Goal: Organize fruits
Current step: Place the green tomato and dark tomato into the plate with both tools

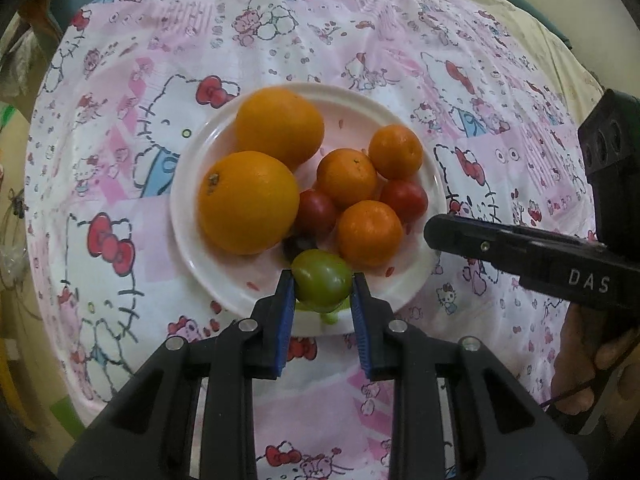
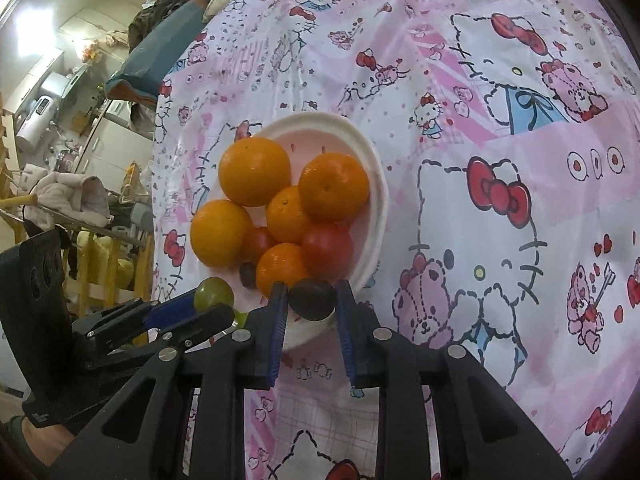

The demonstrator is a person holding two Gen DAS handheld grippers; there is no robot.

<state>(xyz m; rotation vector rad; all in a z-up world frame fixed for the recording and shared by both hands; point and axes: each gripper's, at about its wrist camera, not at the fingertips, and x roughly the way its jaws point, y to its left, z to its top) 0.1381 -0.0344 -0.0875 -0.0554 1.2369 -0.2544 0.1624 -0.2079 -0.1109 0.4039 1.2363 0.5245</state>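
Fruit goes onto the white plate (image 1: 200,240) one piece at a time, and both grippers carry something near its front rim. The left gripper (image 1: 322,284) has its fingers nearly closed on a green fruit (image 1: 322,282), pinched between the blue pads just over the front edge of the plate. The right gripper (image 2: 310,298) is likewise almost closed around a dark purple fruit (image 2: 311,298). To do this well, I would lower each piece into a bare patch at the front, clear of the pile, and open the fingers only once it rests, since round fruit will likely roll off the shallow rim. The plate sits on a pink cartoon tablecloth (image 1: 460,40) and holds two big oranges (image 1: 248,200), three small mandarins (image 1: 346,178) and two red tomatoes (image 1: 404,200), all touching.
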